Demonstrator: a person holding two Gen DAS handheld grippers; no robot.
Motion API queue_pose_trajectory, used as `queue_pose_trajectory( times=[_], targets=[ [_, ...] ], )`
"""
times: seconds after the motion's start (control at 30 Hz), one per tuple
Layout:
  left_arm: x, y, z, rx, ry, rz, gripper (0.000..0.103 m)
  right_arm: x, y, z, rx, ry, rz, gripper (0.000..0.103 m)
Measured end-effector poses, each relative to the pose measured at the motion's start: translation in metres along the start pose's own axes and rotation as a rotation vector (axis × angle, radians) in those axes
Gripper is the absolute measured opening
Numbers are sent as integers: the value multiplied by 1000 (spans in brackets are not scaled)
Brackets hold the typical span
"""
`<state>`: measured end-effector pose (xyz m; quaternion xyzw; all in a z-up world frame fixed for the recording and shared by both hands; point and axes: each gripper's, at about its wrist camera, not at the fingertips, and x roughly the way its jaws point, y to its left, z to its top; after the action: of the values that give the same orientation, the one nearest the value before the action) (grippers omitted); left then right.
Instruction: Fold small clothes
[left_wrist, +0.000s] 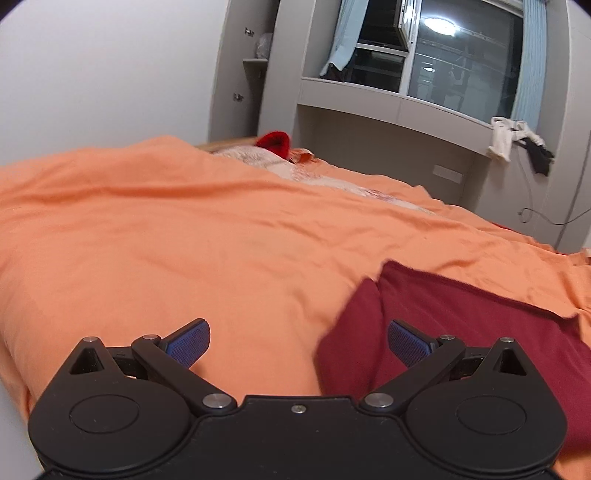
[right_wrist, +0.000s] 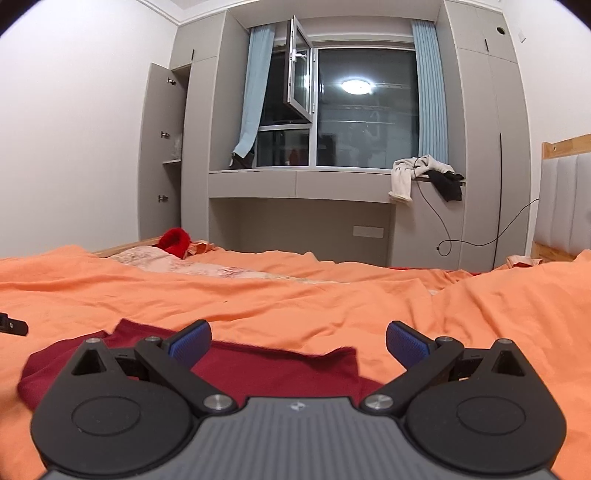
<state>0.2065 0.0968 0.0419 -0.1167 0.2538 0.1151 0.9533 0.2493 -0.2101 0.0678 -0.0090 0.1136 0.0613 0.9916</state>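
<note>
A dark red garment (left_wrist: 461, 325) lies folded on the orange bed cover (left_wrist: 184, 240), low at the right of the left wrist view. My left gripper (left_wrist: 299, 343) hangs open above its left edge, nothing between the blue pads. In the right wrist view the same dark red garment (right_wrist: 277, 365) lies flat just under and ahead of my right gripper (right_wrist: 299, 343), which is open and holds nothing. A black tip of the left gripper (right_wrist: 13, 326) pokes in at the left edge of that view.
A bright red knitted item (right_wrist: 173, 242) and a floral pillow (right_wrist: 192, 267) lie at the bed's far side. Grey cabinets and a window ledge with white and black clothes (right_wrist: 424, 177) stand behind. A wooden headboard (right_wrist: 561, 192) is at the right, with a cable hanging beside it.
</note>
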Motion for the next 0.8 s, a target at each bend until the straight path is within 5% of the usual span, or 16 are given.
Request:
queue_pose_trajectory(
  times=[0.4, 0.8],
  targets=[
    [-1, -10, -43, -72, 159, -309, 102, -1, 38, -39, -79, 74, 18, 103],
    [19, -15, -49, -180, 249, -479, 102, 22, 50, -54, -89, 97, 64, 103]
  ],
)
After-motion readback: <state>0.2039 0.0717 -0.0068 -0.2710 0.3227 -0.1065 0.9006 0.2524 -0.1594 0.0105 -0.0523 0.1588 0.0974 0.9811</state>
